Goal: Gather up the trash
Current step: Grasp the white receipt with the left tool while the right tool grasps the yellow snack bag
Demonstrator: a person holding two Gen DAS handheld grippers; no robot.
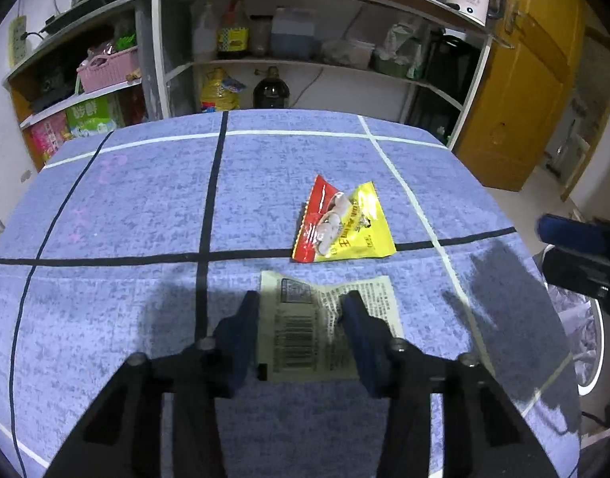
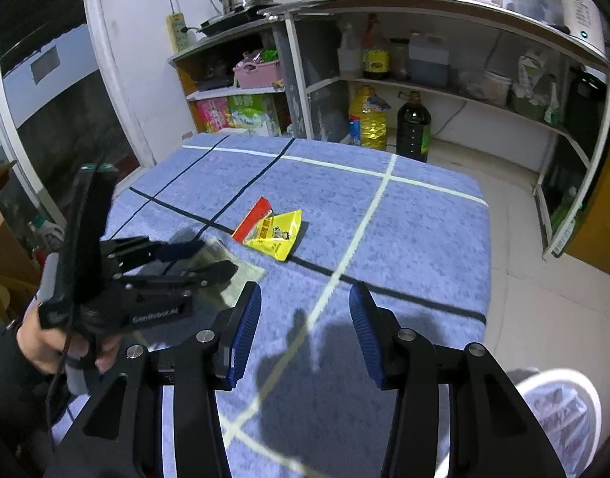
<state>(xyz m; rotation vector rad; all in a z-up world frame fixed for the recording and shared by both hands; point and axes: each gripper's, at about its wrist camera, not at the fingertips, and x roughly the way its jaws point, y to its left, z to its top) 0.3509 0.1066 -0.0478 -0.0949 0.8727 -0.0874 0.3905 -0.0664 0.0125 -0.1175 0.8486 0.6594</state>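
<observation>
Two wrappers on blue cloth [image 1: 105, 207]: pale wrapper [image 1: 305, 334] between left gripper [image 1: 301, 310] fingers, red-yellow wrapper [image 1: 340, 223]

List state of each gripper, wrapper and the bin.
left gripper: open, fingers straddling the pale wrapper
right gripper: open, empty, above the cloth
pale wrapper: flat on the cloth, barcode up
red-yellow wrapper: crumpled, lying untouched
bin: lined, off the table's edge

A crumpled red-yellow wrapper [image 1: 342, 221] is seen mid-table; a pale printed packet [image 1: 305, 326] lies flat toward the near edge.
</observation>
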